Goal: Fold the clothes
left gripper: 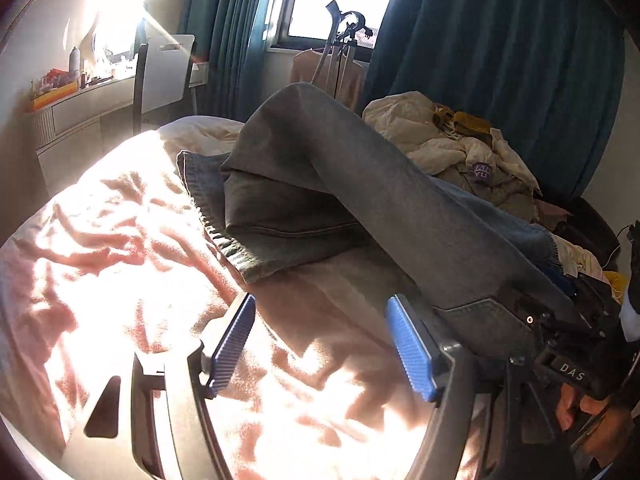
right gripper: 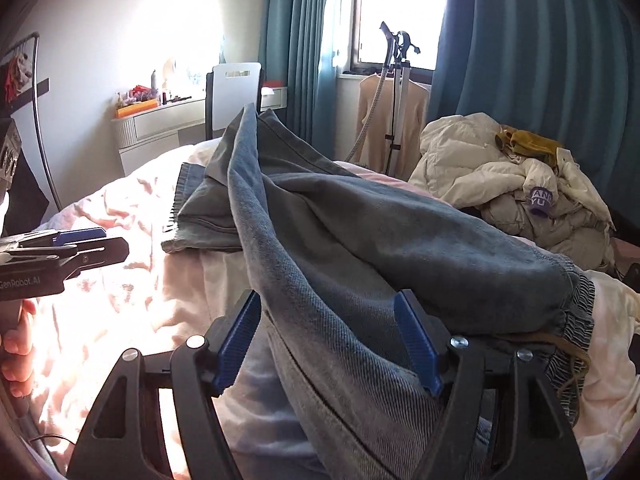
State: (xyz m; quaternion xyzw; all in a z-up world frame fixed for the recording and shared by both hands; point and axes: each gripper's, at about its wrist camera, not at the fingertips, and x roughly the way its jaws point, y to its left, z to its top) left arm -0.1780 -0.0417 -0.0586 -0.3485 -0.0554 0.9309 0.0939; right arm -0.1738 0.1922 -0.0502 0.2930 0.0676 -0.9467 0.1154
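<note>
Jeans (right gripper: 340,264) drape between right gripper's (right gripper: 332,344) parted jaws.

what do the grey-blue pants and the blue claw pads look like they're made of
Pants: likely washed denim, matte; diagonal twill weave and stitched seams show. Claw pads: probably rubber or moulded plastic, matte blue with fine ridges.

Sun glare washes out bedspread (left gripper: 120,280); jeans (right gripper: 360,420) waistband cut off.

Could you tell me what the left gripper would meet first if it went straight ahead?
Probably the pink bedsheet, since the left gripper is open and empty and angled down; the jeans lie further on.
</note>
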